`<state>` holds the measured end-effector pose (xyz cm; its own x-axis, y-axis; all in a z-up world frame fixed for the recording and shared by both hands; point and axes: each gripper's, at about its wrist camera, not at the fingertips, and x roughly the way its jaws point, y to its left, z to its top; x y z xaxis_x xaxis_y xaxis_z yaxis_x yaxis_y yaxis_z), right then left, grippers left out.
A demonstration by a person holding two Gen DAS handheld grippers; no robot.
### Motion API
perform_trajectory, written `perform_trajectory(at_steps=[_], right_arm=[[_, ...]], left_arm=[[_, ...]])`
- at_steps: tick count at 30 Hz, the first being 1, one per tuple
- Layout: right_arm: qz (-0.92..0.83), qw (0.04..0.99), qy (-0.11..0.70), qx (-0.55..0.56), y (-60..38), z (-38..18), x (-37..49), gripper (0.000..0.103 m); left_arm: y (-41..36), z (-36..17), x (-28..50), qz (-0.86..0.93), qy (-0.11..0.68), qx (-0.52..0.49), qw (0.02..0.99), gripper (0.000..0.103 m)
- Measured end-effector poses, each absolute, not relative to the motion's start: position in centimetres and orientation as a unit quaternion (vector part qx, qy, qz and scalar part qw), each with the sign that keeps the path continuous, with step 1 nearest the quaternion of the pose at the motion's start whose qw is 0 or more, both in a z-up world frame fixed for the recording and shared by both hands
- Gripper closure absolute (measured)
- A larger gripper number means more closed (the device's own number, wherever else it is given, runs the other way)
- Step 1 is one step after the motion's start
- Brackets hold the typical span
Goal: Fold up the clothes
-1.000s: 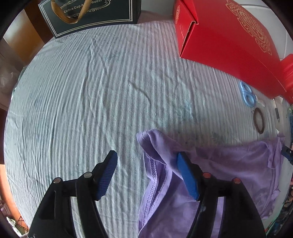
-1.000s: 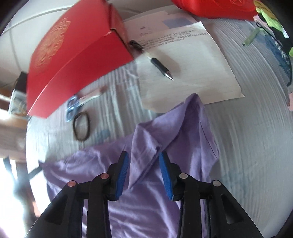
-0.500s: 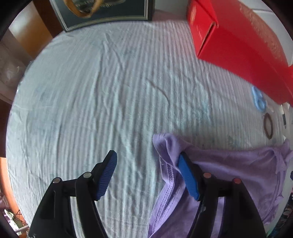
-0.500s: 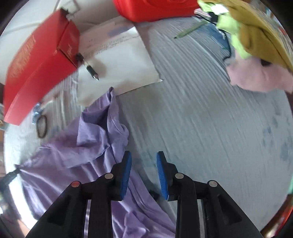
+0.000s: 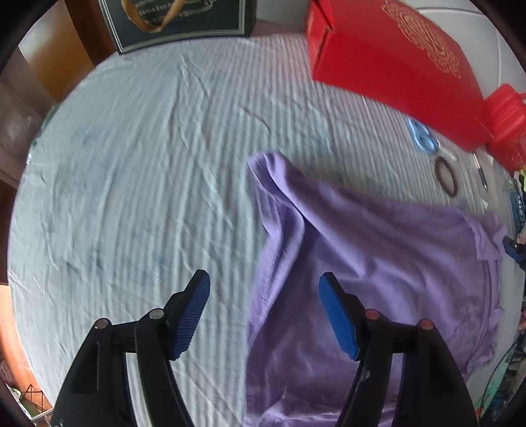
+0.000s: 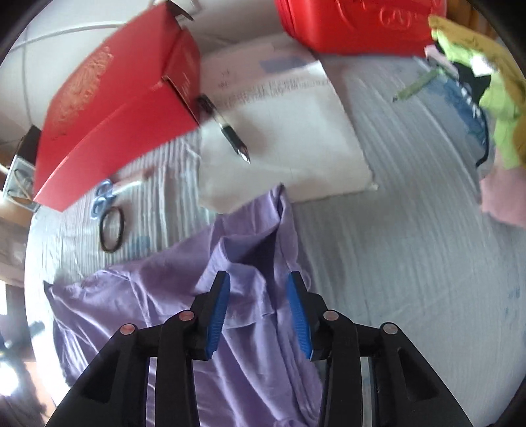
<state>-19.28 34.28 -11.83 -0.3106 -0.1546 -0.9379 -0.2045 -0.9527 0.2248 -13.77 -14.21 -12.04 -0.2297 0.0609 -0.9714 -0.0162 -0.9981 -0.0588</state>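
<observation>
Early stage of folding. The lilac jersey T-shirt (image 5: 378,249) lies rumpled and unfolded on the pale striped cloth-covered surface (image 5: 148,164), below a red cardboard box (image 5: 394,56). Left claw (image 5: 264,313) spread wide over the garment's left edge; right claw (image 6: 259,310) apart above a raised crease. Neither grips fabric; all folds remain.

A long red box (image 5: 394,62) lies on the striped sheet (image 5: 148,164), with blue scissors (image 5: 422,136) and a dark hair tie (image 5: 446,175) just beside it. A pen (image 6: 227,128) rests on white paper (image 6: 286,131). A dark gift bag (image 5: 177,23) stands farther off.
</observation>
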Motion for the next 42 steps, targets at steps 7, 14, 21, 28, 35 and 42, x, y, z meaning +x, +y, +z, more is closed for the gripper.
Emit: perform_trajectory(at_steps=[7,14,21,28,35,42], right_arm=[[0.785,0.006,0.122,-0.608,33.2,-13.0,-19.2,0.099],[0.786,0.032,0.173,-0.593,37.0,-10.2,-12.9,0.068],[0.798,0.029,0.196,-0.569,40.9,-9.2,-12.4,0.067],[0.781,0.004,0.206,-0.59,39.5,-11.0,-19.0,0.046],[0.751,0.003,0.138,-0.646,36.1,-13.8,-22.9,0.034],[0.779,-0.049,-0.077,-0.62,30.5,-11.8,-22.4,0.097]], left_arm=[[-12.2,-15.1,-11.5,0.769,0.015,-0.639,0.011,0.034],[-12.4,-15.1,-11.3,0.772,0.004,-0.636,-0.003,0.032],[-13.2,-13.6,-10.1,0.782,-0.007,-0.623,-0.007,0.032],[-12.8,-11.7,-14.3,0.795,-0.029,-0.606,-0.003,0.032],[-11.6,-13.2,-22.7,0.775,-0.033,-0.631,0.0,0.022],[-9.2,-14.1,-21.6,0.787,0.021,-0.617,-0.001,0.091]])
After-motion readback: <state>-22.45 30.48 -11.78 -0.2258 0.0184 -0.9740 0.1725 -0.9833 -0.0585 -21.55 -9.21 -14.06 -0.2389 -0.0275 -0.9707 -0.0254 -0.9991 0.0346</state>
